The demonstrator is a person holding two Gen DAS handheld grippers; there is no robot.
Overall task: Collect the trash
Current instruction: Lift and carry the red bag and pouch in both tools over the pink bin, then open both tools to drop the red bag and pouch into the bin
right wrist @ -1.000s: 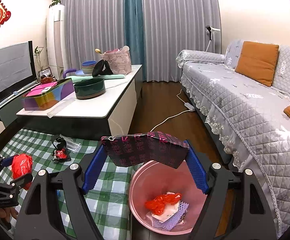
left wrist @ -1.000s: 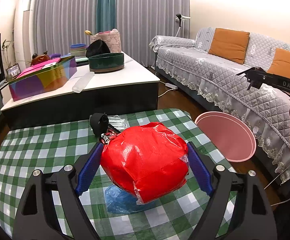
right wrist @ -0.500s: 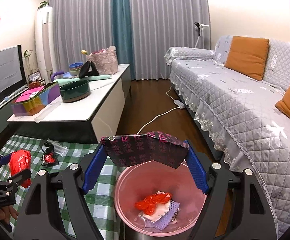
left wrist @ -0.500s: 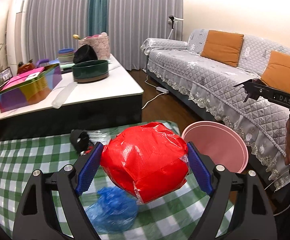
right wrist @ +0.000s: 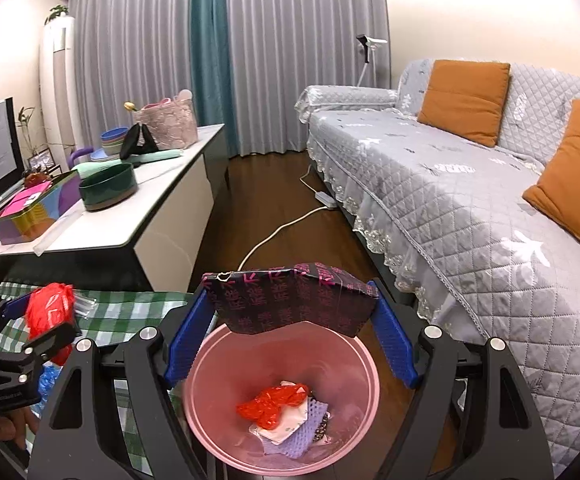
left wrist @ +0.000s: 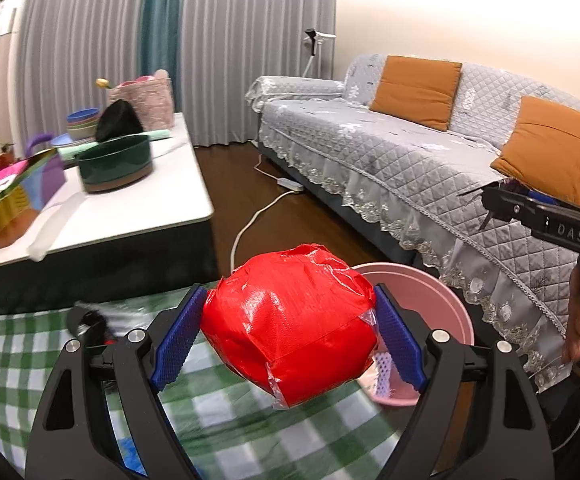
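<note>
Now nearer the pink bin (left wrist: pixel 446 300), left tongs (left wrist: pixel 290 336) still clamping red bag (left wrist: pixel 290 320), right tongs (right wrist: pixel 290 340) still gripping dark packet (right wrist: pixel 290 300) above bin.

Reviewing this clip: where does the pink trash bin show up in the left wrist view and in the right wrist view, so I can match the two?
Left wrist: the pink trash bin sits right of centre, partly hidden behind the red bag in the left gripper.
Right wrist: bottom centre, seen from above, below the dark wrapper in the right gripper.
Shared landmark: the white power cord on the floor.
</note>
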